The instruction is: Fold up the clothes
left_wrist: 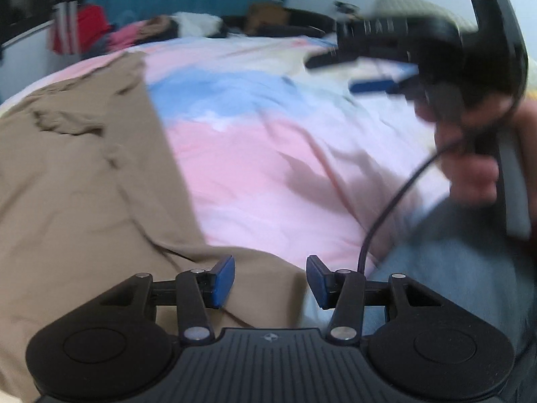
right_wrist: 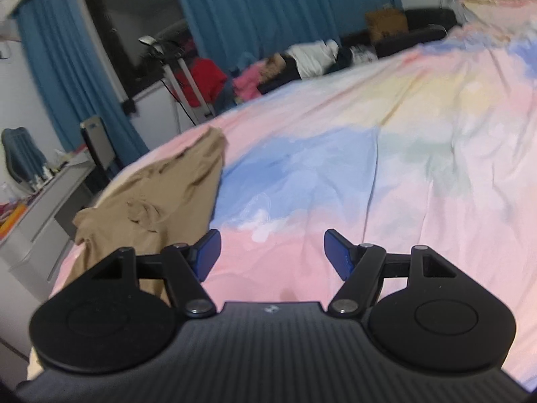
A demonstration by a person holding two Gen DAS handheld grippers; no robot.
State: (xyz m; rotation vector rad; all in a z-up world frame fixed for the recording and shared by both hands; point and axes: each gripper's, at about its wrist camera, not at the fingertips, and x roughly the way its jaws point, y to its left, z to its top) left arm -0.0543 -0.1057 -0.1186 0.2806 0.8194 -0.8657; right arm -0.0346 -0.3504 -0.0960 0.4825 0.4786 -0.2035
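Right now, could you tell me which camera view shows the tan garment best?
The left wrist view: the tan garment fills its left half, close, creases visible, though its left side is cropped. The right wrist view shows it smaller, partly behind the right gripper.

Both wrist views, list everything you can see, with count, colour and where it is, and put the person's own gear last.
tan garment: one, tan, spread rumpled on the bed's left side.
bedspread: one, pastel pink, blue, yellow and white, covering the bed.
curtains: blue-teal, hanging along the far wall beside a dark window.
clothes pile: several pieces, pink, white and black, beyond the bed's far edge.
red garment: one, red, hanging on a white rack by the window.
brown bag: one, brown, on a dark sofa at the back.
desk: one, white, cluttered, at far left.
left gripper: black with blue pads, open, above the tan garment's near edge.
right gripper: black with blue pads, open, nothing between them.
hand: one, holding the right gripper's handle.
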